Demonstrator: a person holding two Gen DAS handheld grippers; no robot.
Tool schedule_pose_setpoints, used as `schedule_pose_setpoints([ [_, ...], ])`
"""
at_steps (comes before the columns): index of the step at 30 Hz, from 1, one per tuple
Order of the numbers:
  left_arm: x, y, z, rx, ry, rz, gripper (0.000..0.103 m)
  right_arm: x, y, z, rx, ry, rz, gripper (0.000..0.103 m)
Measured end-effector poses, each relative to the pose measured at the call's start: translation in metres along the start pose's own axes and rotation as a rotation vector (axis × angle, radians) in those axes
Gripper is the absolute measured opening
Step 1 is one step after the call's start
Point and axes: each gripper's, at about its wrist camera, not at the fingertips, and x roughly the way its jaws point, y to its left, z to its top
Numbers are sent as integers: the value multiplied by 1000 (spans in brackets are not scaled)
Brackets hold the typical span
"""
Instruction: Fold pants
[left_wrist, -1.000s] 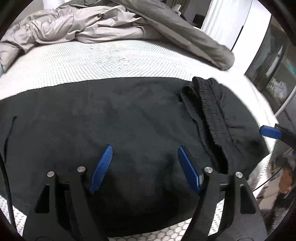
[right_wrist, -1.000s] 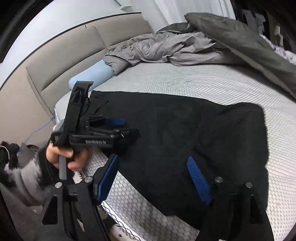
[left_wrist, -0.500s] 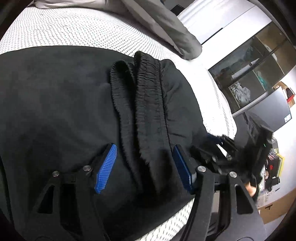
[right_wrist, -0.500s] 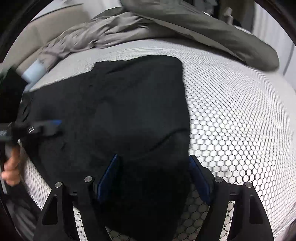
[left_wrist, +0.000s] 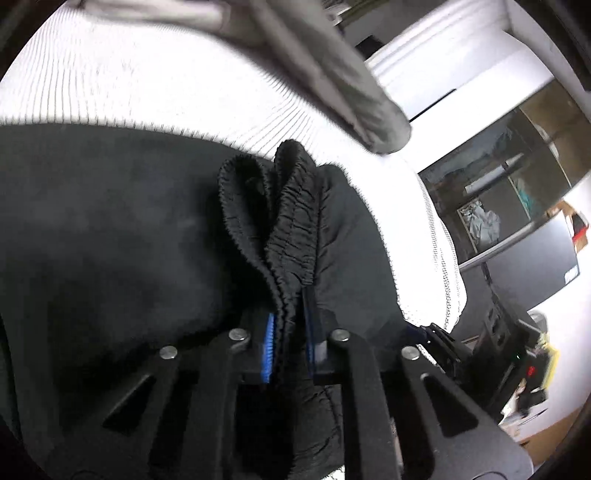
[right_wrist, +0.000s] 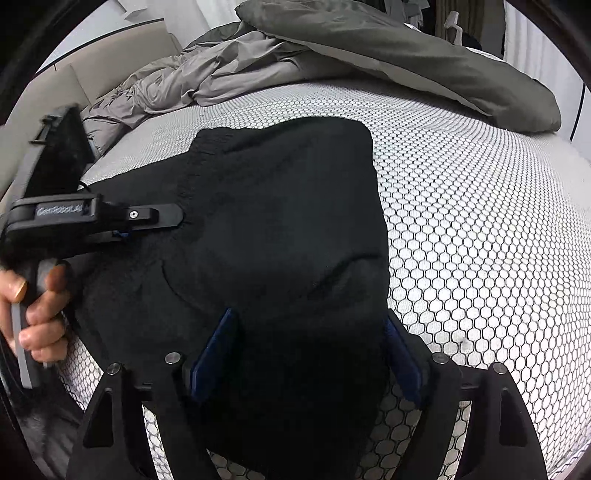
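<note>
Black pants (right_wrist: 280, 221) lie spread on the white mesh mattress (right_wrist: 480, 206). In the left wrist view the pants (left_wrist: 110, 236) fill the lower left, with the bunched elastic waistband (left_wrist: 291, 218) at centre. My left gripper (left_wrist: 290, 332) is shut on the waistband, its blue pads pressed on the fabric. In the right wrist view my left gripper (right_wrist: 122, 230) shows at the pants' left edge, held by a hand. My right gripper (right_wrist: 306, 350) is open, its blue fingers on either side of the pants' near end.
A crumpled grey duvet (right_wrist: 332, 55) lies along the far side of the bed, and it also shows in the left wrist view (left_wrist: 332, 74). A beige headboard (right_wrist: 110, 74) stands at the left. Shelves and a dark monitor (left_wrist: 535, 258) stand beyond the bed's edge.
My left gripper has closed on the waistband, having been open around it before. My right gripper has stayed open around the pants' near end.
</note>
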Motion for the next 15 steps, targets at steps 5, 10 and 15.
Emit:
schedule_pose_setpoints([
  [5,-68,11,9,37,-106,14,7,-12,-1,6,47,-71,102,82],
  [10,-133,65,6,-21,-195,149,8,-18,2,9,68,-78,136,82],
  [15,-126,122,0,-98,-99,291,20,-4,18,12,44,-6,125,83],
])
